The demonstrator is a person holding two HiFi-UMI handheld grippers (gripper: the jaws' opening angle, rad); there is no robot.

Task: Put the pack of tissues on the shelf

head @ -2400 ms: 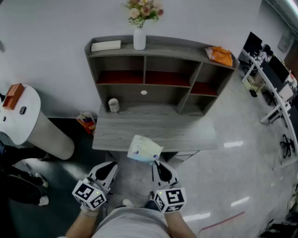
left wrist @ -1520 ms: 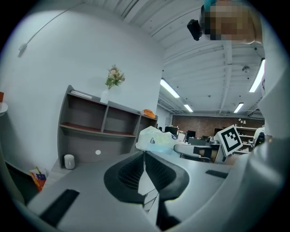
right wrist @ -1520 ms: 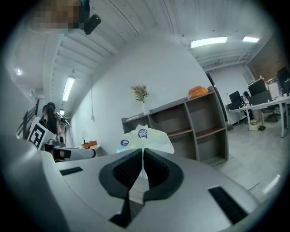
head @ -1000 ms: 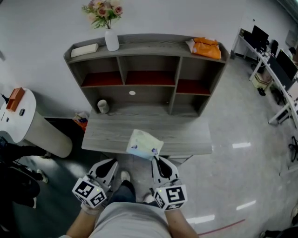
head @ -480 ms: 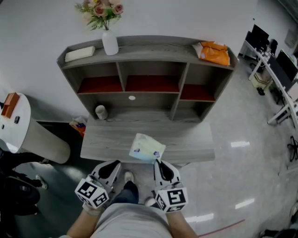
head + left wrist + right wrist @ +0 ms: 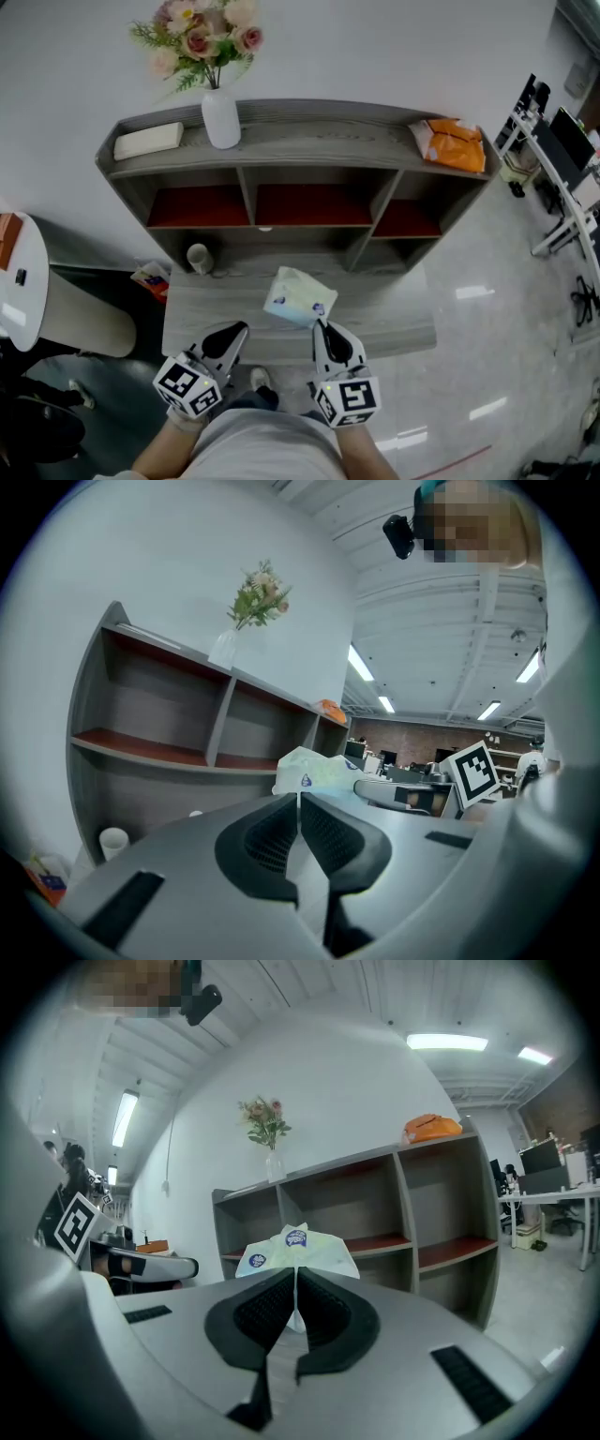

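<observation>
Jaws of the right gripper (image 6: 295, 1283) are pressed together on a thin edge of the soft, pale green-and-white plastic pack of tissues (image 6: 296, 1244). The rest of the pack juts forward past the tips, unsupported. The left gripper (image 6: 298, 803) has its jaws closed on nothing (it is idle beside the right one). In the head view the pack is carried in the air in front of the grey wooden shelf unit with red-lined compartments (image 6: 309, 131), over its lower board and not resting on it.

Risks, as judged:
- The pinch is on the wrapper only, so the pack could slip out or swing.
- The loose end could catch on a divider or board edge on entry.
- If the top board is chosen, the white vase of pink flowers (image 6: 221, 117) could be knocked.
</observation>
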